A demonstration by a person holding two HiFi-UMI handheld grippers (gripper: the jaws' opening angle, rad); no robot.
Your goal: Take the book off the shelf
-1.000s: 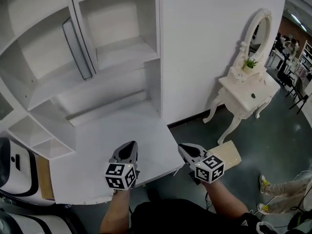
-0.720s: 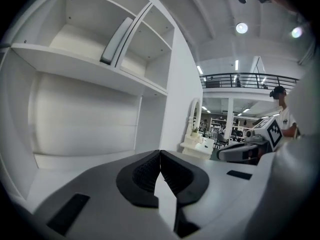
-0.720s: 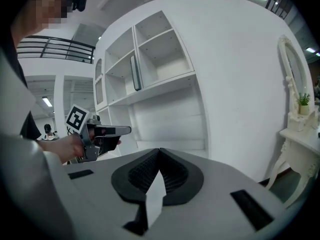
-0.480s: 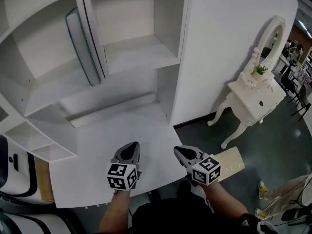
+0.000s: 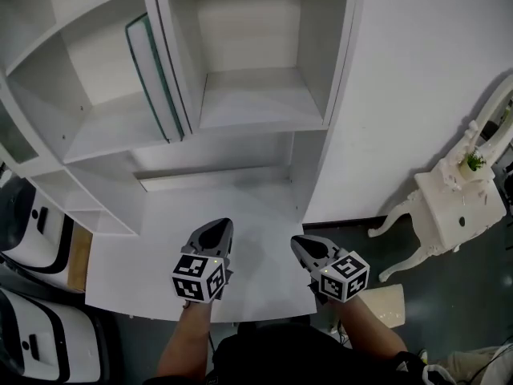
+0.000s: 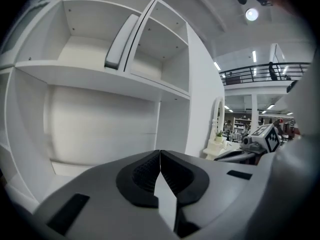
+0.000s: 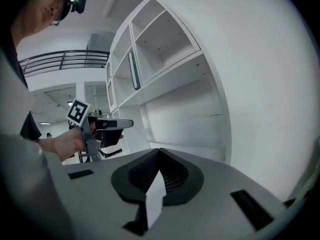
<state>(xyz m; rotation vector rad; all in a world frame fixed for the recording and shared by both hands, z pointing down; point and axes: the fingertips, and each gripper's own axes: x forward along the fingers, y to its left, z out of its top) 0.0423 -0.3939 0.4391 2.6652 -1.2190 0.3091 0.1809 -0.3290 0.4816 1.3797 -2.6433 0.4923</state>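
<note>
The book (image 5: 156,79), thin with a dark green edge, stands tilted against the upright divider of the white shelf (image 5: 248,107), in the upper left compartment. It also shows as a grey slab, the book (image 6: 120,43), and as a narrow dark strip, the book (image 7: 134,70). My left gripper (image 5: 215,231) hovers over the white desk top (image 5: 152,271), well below and in front of the book, jaws shut and empty. My right gripper (image 5: 304,245) is beside it near the desk's right edge, likewise shut with nothing held.
An ornate white vanity table (image 5: 457,207) with a small plant stands at the right. A pale board (image 5: 386,303) lies on the dark floor. White-and-black machines (image 5: 32,231) sit at the left. The lower shelf bay (image 5: 216,163) is open above the desk.
The head view has swung so the shelf and book sit more central and closer, and the vanity table has slid to the right edge. Both grippers went along with it, jaws unchanged.
</note>
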